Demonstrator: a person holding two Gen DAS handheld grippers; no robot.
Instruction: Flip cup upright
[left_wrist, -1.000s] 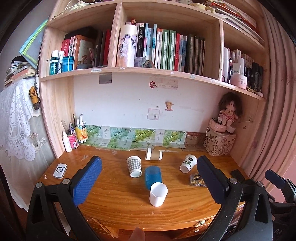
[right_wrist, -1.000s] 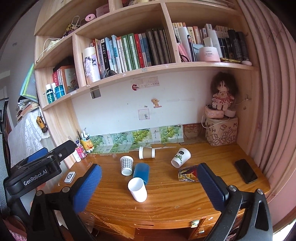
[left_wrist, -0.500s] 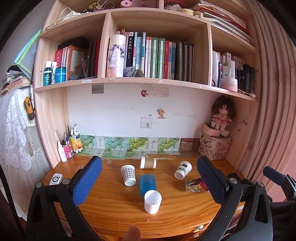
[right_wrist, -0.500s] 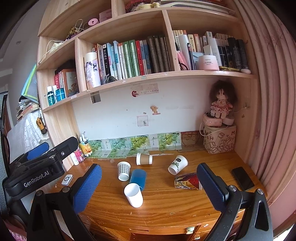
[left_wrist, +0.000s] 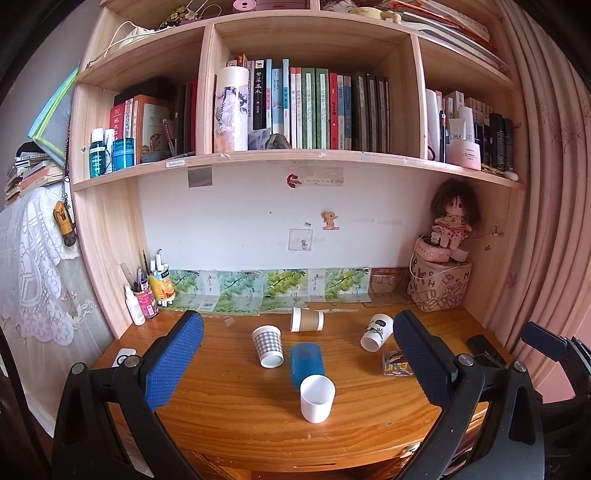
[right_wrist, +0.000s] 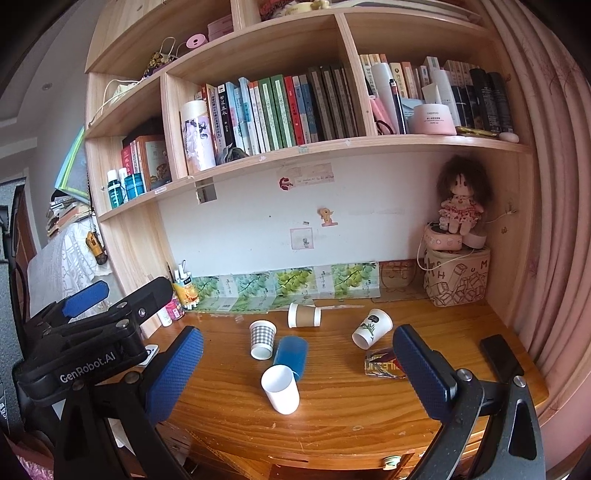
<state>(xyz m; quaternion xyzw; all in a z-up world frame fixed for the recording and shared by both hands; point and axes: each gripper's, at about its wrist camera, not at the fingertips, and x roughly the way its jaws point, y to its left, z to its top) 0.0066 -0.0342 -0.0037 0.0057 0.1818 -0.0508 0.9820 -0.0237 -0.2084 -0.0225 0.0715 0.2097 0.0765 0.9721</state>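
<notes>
Several cups lie on their sides on the wooden desk (left_wrist: 229, 410): a plain white cup (left_wrist: 316, 398) nearest me, a blue cup (left_wrist: 306, 363) behind it, a grey checked cup (left_wrist: 267, 346), a brown paper cup (left_wrist: 306, 319) at the back and a white cup with a plant print (left_wrist: 376, 331) to the right. They also show in the right wrist view: white (right_wrist: 280, 388), blue (right_wrist: 291, 355), checked (right_wrist: 261, 338), brown (right_wrist: 303, 315), print (right_wrist: 371, 328). My left gripper (left_wrist: 295, 363) and right gripper (right_wrist: 297, 365) are both open, empty, held back from the desk's front edge.
A snack packet (right_wrist: 380, 363) and a black phone (right_wrist: 500, 352) lie on the right of the desk. A doll on a patterned box (left_wrist: 439, 288) fills the back right corner. A pen pot with bottles (left_wrist: 147, 291) stands back left, a small white device (left_wrist: 123, 356) in front.
Both grippers have drawn back and risen, so the desk and cups look smaller and lower and more of the bookshelf shows. The cups have not moved.
</notes>
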